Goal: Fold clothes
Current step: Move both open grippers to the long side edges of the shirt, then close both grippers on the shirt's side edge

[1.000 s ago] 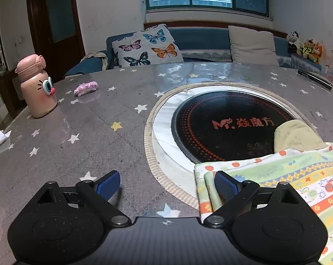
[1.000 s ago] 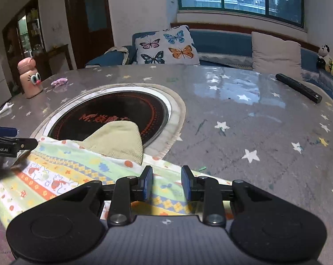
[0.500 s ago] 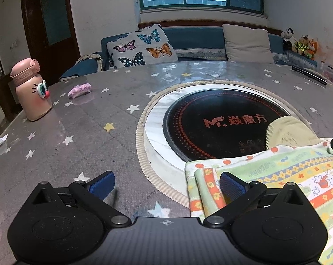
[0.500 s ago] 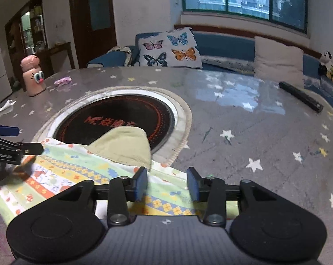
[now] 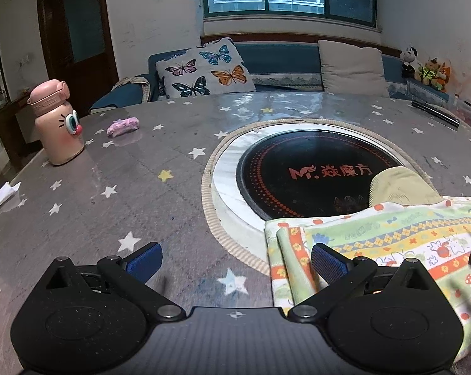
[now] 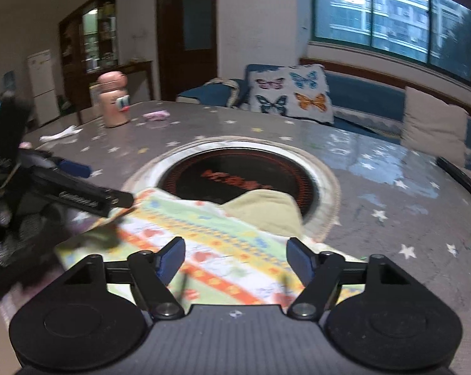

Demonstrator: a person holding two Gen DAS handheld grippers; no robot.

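While the folded patterned garment [image 5: 391, 243] lay flat on the starred desk [image 5: 141, 168], overlapping the round cooktop [image 5: 304, 172], the left tongs [image 5: 237, 257] gaped wide and empty; the right tongs [image 6: 235, 257] had just been opening, gripping nothing above the cloth.

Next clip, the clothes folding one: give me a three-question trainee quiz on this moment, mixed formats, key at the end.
1. True or false: the left gripper is clamped on the patterned garment.
2. The garment's beige cuff lies over which part of the table: A) the black round cooktop, B) the pink bottle, C) the black bar?
3. Fill in: the right gripper has its jaws ____, the garment lying below them.

Key: 1 false, its jaws stand wide with nothing pinched. 2 A. 3 open; they have just been opening.
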